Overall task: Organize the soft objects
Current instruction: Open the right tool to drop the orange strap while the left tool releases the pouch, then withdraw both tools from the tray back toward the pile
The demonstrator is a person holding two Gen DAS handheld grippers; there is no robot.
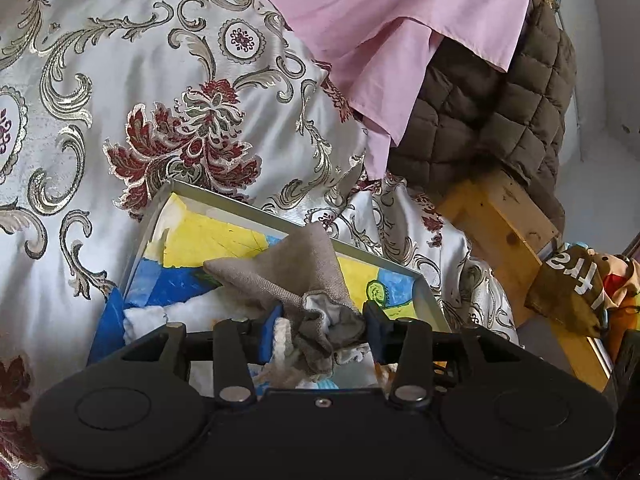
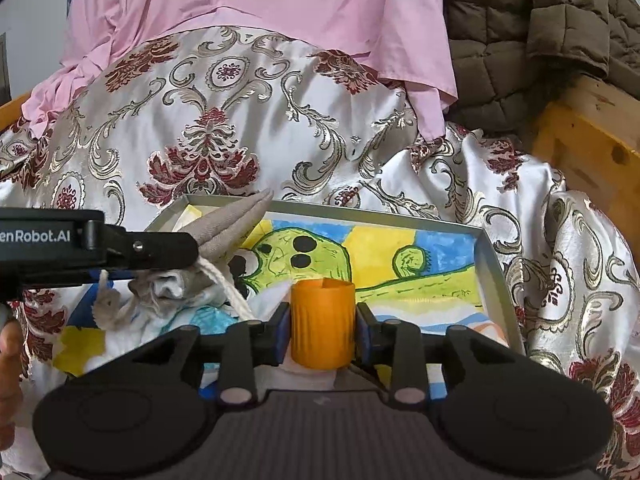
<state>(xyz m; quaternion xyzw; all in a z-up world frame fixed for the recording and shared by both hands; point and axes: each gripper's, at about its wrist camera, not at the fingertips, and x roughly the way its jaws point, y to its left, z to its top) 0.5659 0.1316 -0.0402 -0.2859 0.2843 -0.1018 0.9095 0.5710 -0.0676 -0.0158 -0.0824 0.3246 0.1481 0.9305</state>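
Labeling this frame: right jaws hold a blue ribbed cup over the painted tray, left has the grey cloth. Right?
Not quite: the ribbed cup between the right jaws is orange, not blue, per the right wrist view. The painted tray and the grey cloth at the left jaws stand.

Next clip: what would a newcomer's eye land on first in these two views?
Probably the bright painted tray, its yellow, blue and green cartoon lying on the shiny floral bedspread. Next, the orange ribbed cylinder standing between the right tool's fingers at the tray's near edge. On the left side, the left tool sits around a crumpled grey cloth, with a pink sheet draped behind.
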